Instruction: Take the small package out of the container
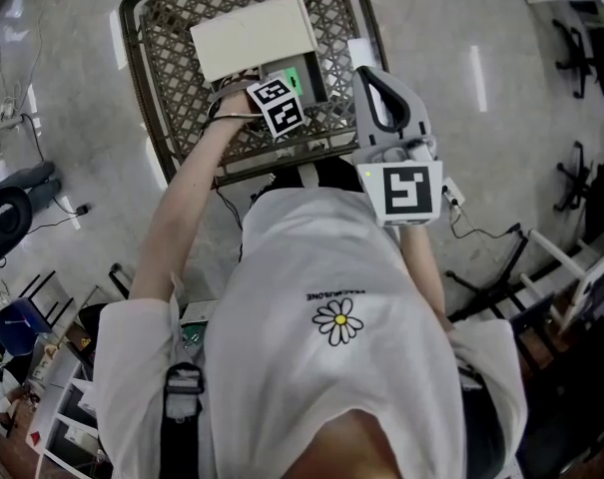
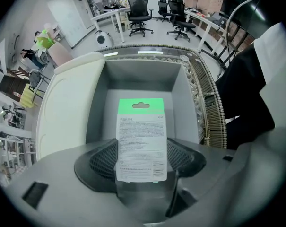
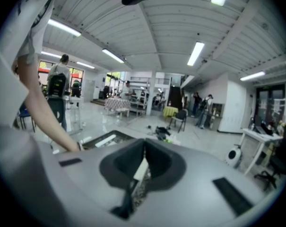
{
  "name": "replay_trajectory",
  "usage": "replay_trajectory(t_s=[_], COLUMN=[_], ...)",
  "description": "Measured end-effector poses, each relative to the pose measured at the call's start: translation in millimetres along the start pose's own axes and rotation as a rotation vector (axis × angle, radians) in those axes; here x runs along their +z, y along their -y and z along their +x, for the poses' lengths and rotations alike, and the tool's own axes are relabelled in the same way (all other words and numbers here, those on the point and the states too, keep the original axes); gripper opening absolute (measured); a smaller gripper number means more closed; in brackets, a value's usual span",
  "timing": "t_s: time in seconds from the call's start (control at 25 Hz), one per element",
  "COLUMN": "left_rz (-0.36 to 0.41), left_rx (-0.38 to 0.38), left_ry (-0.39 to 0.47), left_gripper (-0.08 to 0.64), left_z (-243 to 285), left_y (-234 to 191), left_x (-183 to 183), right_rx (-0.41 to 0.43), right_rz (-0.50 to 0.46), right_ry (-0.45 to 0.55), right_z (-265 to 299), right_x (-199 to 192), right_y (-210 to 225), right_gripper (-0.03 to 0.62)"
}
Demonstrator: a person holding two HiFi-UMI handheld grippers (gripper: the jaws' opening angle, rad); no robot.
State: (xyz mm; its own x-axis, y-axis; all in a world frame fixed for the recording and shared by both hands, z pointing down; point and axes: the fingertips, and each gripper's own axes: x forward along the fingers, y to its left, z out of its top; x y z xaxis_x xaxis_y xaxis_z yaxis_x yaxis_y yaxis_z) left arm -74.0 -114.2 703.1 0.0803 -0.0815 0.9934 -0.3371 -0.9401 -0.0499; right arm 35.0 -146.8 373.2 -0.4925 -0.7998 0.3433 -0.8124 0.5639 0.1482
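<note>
Over the container (image 2: 138,77), left tongs (image 2: 141,159) clamp the package (image 2: 141,126) lengthwise (green end outward); right tongs (image 3: 143,163) closed.

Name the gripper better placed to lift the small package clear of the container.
Left. The left gripper is shut on the small package at the grey container; the right gripper is shut and points away into the room.

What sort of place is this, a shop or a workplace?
Probably a big open-plan office or lab, not a shop: swivel office chairs at white desks, strip lights along a ribbed ceiling, and a polished floor.
</note>
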Motion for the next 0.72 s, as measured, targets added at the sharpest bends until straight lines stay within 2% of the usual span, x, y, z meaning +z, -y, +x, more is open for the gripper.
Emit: replay_trajectory(t_s=[0.16, 0.44, 0.56, 0.72], left_rz=[-0.016, -0.06, -0.116, -0.239], left_rx=[0.01, 0.064, 0.105, 0.192], left_ry=[0.049, 0.181, 0.276, 0.412], left_gripper=[0.337, 0.336, 0.337, 0.337], left_z=[-17.9, -67.2, -107.7, -173.7], left_y=[0.9, -3.9, -15.6, -46.8], left_x=[6.8, 34.9, 50.8, 69.5], right_rx=[0.013, 0.003, 0.006, 0.014], right_rz=[-0.002, -0.085, -0.098, -0.112], right_ry=[0.015, 0.052, 0.082, 0.136], right_z=[2.2, 13.2, 17.4, 21.9], right_x=[5.3, 21.2, 33.9, 54.9], right_y=[1.1, 12.5, 15.7, 20.0], right_gripper=[0.031, 0.031, 0.031, 0.031])
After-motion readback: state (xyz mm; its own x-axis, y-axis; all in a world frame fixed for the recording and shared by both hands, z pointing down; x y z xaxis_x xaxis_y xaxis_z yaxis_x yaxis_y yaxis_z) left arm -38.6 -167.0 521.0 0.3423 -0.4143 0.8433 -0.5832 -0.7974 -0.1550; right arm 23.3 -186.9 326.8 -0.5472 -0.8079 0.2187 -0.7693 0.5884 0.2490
